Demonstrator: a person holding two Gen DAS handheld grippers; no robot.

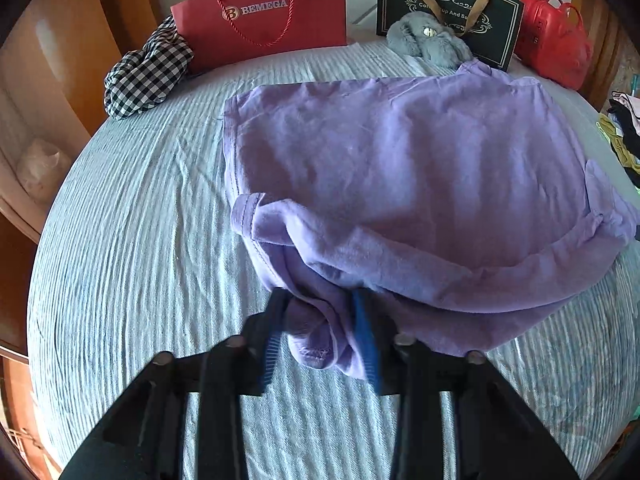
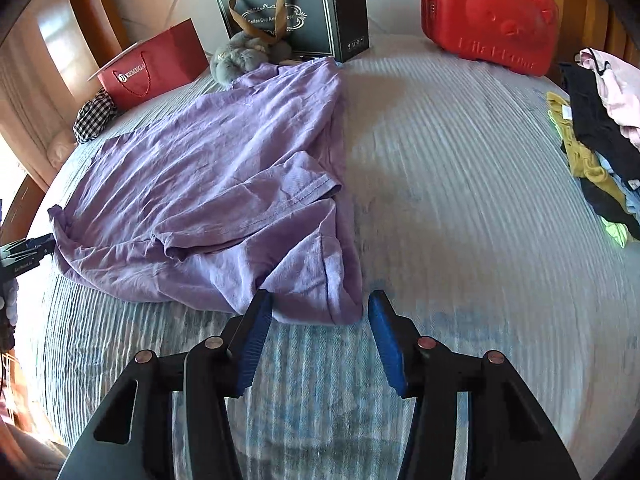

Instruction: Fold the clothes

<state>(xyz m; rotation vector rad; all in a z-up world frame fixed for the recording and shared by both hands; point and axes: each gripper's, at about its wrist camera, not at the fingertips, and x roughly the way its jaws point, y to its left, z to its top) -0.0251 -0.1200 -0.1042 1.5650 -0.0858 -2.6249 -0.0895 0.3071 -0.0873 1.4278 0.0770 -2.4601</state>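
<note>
Left wrist view: our left gripper has its fingers pinching a bunched corner of the purple shirt, anchoring that edge for a fold.
Right gripper: fingers spread, straddling the near hem corner, ready to pinch.
Shirt location: flat on the bed, sleeves tucked inward.

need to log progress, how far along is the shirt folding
Done: the purple shirt lies spread on the bed, one sleeve already turned in over the body. In hand: the left gripper pinches a bunched near corner; the right gripper is open at the other near corner, not yet gripping. Left: the main folds, plus the pile of clothes at the bed's edge.
</note>
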